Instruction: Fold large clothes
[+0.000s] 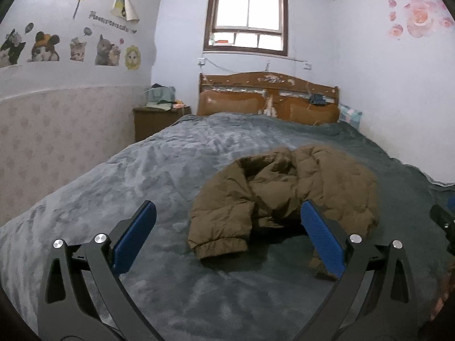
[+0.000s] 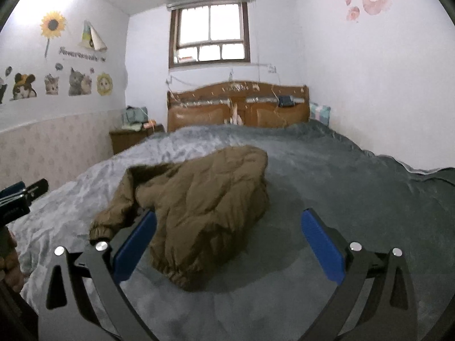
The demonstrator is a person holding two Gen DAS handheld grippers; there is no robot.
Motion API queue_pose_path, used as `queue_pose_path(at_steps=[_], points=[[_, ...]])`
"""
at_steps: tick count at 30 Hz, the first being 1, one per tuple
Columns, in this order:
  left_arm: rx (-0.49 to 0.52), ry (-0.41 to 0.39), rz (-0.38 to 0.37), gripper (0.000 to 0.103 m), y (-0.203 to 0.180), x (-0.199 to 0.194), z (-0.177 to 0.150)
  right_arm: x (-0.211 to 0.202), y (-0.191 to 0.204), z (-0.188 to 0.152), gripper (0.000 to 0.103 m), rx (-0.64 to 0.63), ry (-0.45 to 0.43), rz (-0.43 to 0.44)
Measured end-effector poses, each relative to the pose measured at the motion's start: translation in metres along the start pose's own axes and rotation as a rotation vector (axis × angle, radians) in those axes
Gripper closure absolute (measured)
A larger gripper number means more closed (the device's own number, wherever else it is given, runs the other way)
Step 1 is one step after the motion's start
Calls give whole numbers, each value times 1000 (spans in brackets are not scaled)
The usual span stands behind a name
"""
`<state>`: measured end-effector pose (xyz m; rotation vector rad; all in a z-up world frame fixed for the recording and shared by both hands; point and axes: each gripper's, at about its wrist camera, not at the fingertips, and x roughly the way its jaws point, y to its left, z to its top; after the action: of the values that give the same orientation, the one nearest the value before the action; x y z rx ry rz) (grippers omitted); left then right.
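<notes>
A brown padded jacket (image 1: pixel 287 193) lies crumpled in a heap on the grey bed cover (image 1: pixel 142 176), one cuffed sleeve (image 1: pixel 219 245) trailing toward me. My left gripper (image 1: pixel 227 213) hovers open above the cover just short of that sleeve, nothing between its blue pads (image 1: pixel 133 238). In the right wrist view the jacket (image 2: pixel 204 204) sits ahead and slightly left. My right gripper (image 2: pixel 229 220) is open near its closest hem, the left pad (image 2: pixel 136 244) beside a cuff (image 2: pixel 99 230). The left gripper's tip (image 2: pixel 22 196) shows at the left edge.
A wooden headboard (image 1: pixel 267 99) stands at the far end under a window (image 1: pixel 247 20). A cluttered bedside cabinet (image 1: pixel 159 119) is at far left. Walls flank the bed on both sides. The bed cover (image 2: pixel 355 184) spreads wide around the jacket.
</notes>
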<state>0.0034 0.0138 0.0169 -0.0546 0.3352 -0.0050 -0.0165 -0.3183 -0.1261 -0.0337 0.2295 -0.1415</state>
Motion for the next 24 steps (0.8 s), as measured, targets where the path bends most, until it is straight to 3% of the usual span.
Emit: queue_pose_path(at_steps=[5,9,13,18,24], points=[[29,36,65,3,-3,6,-1,-2,-3,2,2,10,26,-3],[15,61,67,3,-1,6,-1,-6,3,2,2,-18,17,-20],[29,19,64,3,-1,-3,0,-14,2,3,2,-19,-2,-31],[25,27,36,3,2,-8,1,-20,-7,5,2,31,-9,-34],[-17,-64,76,3,18,-20,5,-23,-13,7,2,57,-17,-64]])
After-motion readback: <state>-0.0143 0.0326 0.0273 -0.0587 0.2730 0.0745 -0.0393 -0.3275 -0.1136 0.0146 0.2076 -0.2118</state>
